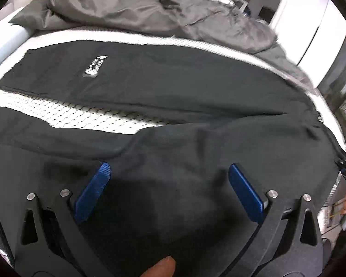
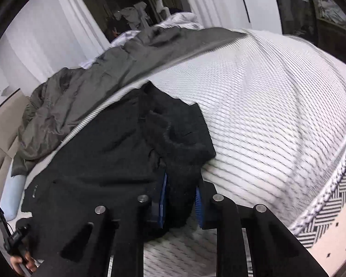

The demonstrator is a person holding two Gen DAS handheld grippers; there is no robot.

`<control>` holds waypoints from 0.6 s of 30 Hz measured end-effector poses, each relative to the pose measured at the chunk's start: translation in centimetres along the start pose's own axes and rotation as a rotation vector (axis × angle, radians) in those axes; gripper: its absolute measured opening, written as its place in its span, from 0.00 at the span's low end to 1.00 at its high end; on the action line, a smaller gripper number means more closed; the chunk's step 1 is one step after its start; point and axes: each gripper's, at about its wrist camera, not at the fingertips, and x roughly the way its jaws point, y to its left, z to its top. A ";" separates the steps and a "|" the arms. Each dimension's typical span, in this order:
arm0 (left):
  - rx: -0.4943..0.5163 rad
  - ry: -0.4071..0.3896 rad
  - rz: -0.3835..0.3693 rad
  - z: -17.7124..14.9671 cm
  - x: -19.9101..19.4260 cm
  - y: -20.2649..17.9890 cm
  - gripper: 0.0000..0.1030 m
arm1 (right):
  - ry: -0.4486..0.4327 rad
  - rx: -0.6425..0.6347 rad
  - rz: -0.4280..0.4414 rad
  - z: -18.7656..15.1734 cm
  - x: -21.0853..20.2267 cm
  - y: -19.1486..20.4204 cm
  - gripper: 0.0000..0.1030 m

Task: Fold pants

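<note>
A: What does the left wrist view show?

B: The black pants [image 1: 173, 97] lie spread across a white quilted mattress [image 1: 80, 113], the two legs running off to the left with a strip of mattress showing between them. One leg carries a small white logo [image 1: 95, 67]. A crumpled grey blanket [image 1: 150, 4] is heaped along the far edge.

A: And the left gripper [image 1: 169, 194]?

B: Its blue fingers [image 1: 92, 191] stand wide apart above the dark cloth, with nothing pinched between them. A fingertip [image 1: 161, 266] shows at the bottom edge.

A: Now the right wrist view.

B: The waist end of the pants [image 2: 117, 152] is bunched up near the middle of the mattress [image 2: 265, 106], which lies bare to the right. The grey blanket [image 2: 80, 92] lies behind it.

A: The right gripper [image 2: 181, 204]?

B: Drawn in narrow, its blue pads [image 2: 199, 204] clamp a thick fold of the black cloth. At the lower left corner a hand [image 2: 23, 263] grips the handle of the other tool.
</note>
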 end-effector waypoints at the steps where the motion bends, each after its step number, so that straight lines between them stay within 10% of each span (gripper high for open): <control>1: 0.008 0.005 0.015 0.0 0.2 0.0 0.99 | 0.061 0.014 0.011 -0.4 1.1 -0.8 0.21; 3: 0.022 -0.002 0.029 -0.1 0.1 -0.1 0.99 | 0.057 -0.001 0.030 -0.3 0.8 -0.7 0.25; 7: 0.022 -0.017 -0.003 0.0 -0.9 -0.3 0.99 | -0.062 -0.093 -0.009 1.6 -3.7 1.4 0.64; 13: 0.011 -0.045 -0.028 0.8 -1.9 -0.6 0.99 | -0.074 -0.209 0.068 7.4 -4.1 5.7 0.65; 18: 0.012 -0.019 0.004 0.9 -1.0 -0.1 0.99 | 0.008 -0.219 0.130 13.9 3.6 10.5 0.65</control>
